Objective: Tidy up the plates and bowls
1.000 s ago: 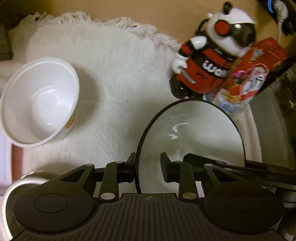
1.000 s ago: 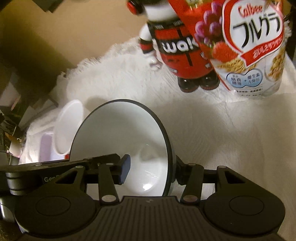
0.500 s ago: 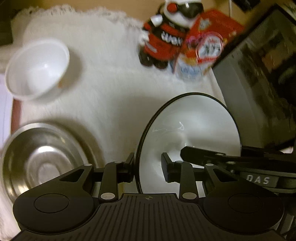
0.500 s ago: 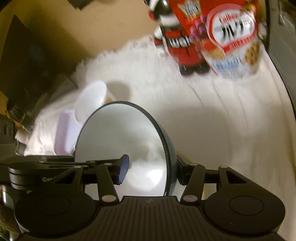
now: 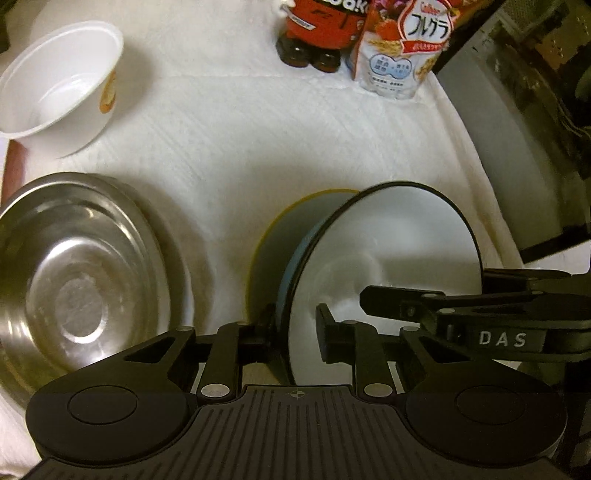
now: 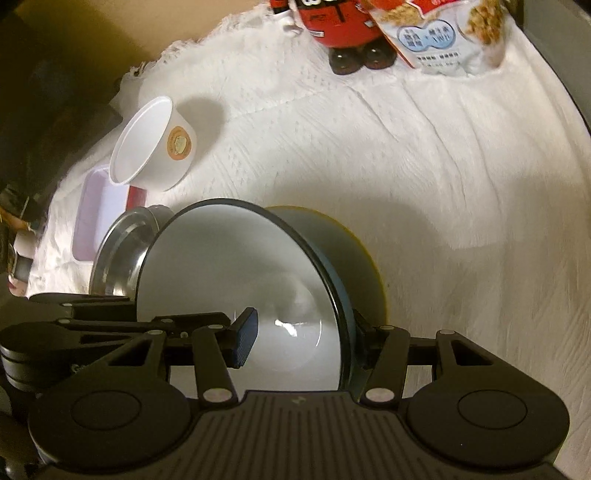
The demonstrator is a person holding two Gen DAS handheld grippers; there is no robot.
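A bowl, white inside and blue outside with a dark rim, is held between both grippers, its opening tipped toward the cameras. My left gripper straddles the bowl's left wall, one finger outside and one inside, and its jaws are closing on that wall. On the opposite wall of the bowl, my right gripper grips with its blue pad inside. Right under the bowl lies a dark plate with a yellow rim; whether they touch I cannot tell. A steel bowl sits to the left.
A white paper bowl stands at the far left on the white cloth. A red toy robot and a cereal bag stand at the back. A dark appliance borders the right side. A lilac tray lies beyond the steel bowl.
Both grippers carried the bowl back toward the near side and lower. The steel bowl and the dark plate came into view; the toy and bag slid to the top edge.
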